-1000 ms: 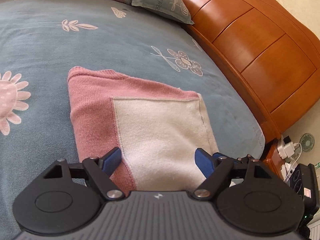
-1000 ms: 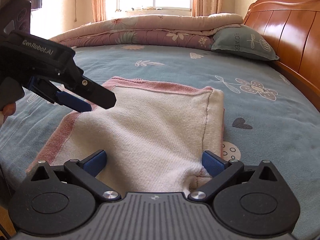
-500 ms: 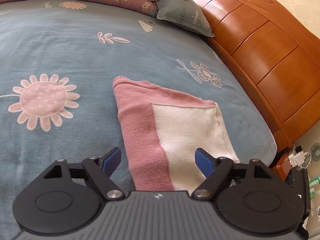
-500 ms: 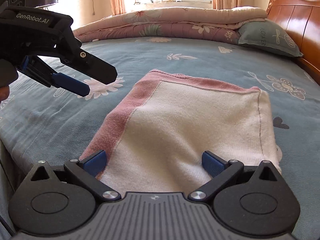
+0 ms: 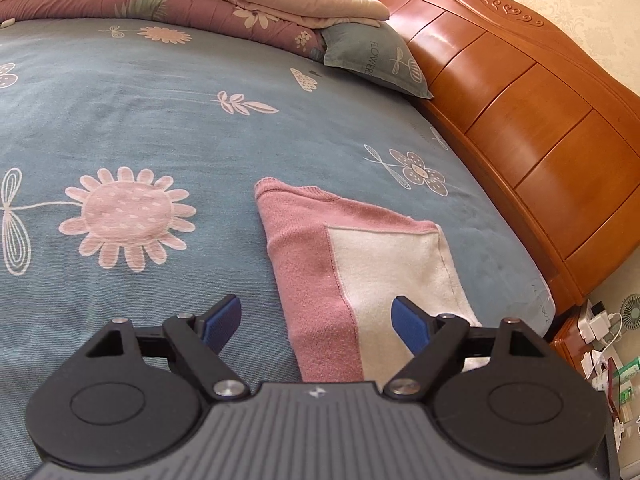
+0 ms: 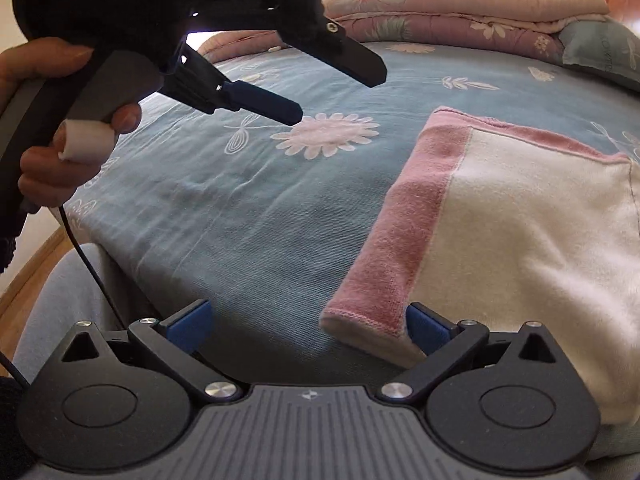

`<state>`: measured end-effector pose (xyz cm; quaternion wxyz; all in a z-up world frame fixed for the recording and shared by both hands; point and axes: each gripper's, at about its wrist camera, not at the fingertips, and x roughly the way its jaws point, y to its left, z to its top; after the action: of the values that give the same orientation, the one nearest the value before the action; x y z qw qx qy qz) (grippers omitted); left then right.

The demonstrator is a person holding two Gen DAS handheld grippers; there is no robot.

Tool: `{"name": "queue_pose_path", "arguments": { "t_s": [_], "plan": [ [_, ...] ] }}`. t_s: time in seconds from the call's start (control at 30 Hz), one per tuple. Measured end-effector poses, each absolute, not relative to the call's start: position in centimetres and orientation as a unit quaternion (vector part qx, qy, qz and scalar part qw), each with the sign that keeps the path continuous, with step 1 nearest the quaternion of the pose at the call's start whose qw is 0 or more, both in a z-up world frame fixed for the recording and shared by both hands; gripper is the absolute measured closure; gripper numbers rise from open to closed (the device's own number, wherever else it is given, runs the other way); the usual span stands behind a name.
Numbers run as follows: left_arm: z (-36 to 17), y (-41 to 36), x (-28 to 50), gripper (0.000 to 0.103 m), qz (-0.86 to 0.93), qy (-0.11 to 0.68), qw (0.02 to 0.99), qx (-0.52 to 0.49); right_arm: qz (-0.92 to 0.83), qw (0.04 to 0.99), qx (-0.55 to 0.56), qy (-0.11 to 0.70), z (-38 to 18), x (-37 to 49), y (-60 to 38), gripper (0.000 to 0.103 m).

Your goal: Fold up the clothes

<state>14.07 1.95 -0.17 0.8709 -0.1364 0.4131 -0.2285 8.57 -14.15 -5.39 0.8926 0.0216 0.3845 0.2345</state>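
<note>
A folded pink and white garment lies flat on the blue flowered bedsheet, near the headboard side. My left gripper hangs above the sheet with its jaws wide open; the garment's near end shows between and beyond them, untouched. In the right wrist view the garment fills the right half. My right gripper is open, and the garment's pink near corner sits just in front of its right pad. The left gripper, held by a hand, hovers at the upper left over a flower print.
A rolled quilt and a grey pillow lie at the far end of the bed. The wooden headboard runs along the right. A bedside stand with chargers is at the lower right. The bed's edge and floor show lower left.
Both grippers have drawn leftward off the garment, which now sits further right in each view. The left gripper looms larger and higher in the right wrist view. Both stayed open.
</note>
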Motion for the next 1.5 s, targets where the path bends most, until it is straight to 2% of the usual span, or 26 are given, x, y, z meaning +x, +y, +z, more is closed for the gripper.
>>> {"name": "queue_pose_path", "arguments": {
  "t_s": [0.13, 0.23, 0.4, 0.6, 0.73, 0.83, 1.03, 1.27, 1.5],
  "plan": [
    [-0.1, 2.5, 14.0, 0.02, -0.23, 0.41, 0.871, -0.14, 0.221, 0.905, 0.033, 0.361, -3.7, 8.5, -15.5, 0.0],
    [-0.4, 2.6, 13.9, 0.02, -0.235, 0.413, 0.868, -0.141, 0.136, 0.934, 0.02, 0.331, -3.0, 8.6, -17.9, 0.0],
    [-1.1, 2.6, 13.6, 0.02, -0.238, 0.42, 0.865, -0.14, 0.02, 0.916, 0.03, 0.399, -5.4, 9.2, -22.6, 0.0],
    [-1.5, 1.9, 13.9, 0.02, -0.239, 0.43, 0.86, -0.135, 0.063, 0.932, 0.056, 0.352, -3.4, 7.9, -21.7, 0.0],
    [-1.3, 1.1, 13.3, 0.02, -0.251, 0.431, 0.859, -0.115, 0.05, 0.916, 0.043, 0.396, -5.3, 9.5, -21.2, 0.0],
    [-1.1, 1.2, 13.4, 0.02, -0.252, 0.432, 0.859, -0.109, 0.048, 0.916, 0.062, 0.394, -5.2, 9.1, -22.3, 0.0],
    [-0.8, -0.7, 14.8, 0.02, -0.267, 0.432, 0.855, -0.106, 0.056, 0.947, 0.01, 0.315, -1.4, 10.0, -22.9, 0.0],
    [-0.8, -3.2, 15.5, 0.019, -0.298, 0.44, 0.843, -0.086, 0.024, 0.928, 0.007, 0.372, -5.5, 13.9, -25.2, 0.0],
    [-0.7, -5.6, 18.6, 0.019, -0.341, 0.441, 0.824, -0.104, 0.036, 0.941, 0.01, 0.336, -6.3, 12.6, -25.6, 0.0]
  ]
}}
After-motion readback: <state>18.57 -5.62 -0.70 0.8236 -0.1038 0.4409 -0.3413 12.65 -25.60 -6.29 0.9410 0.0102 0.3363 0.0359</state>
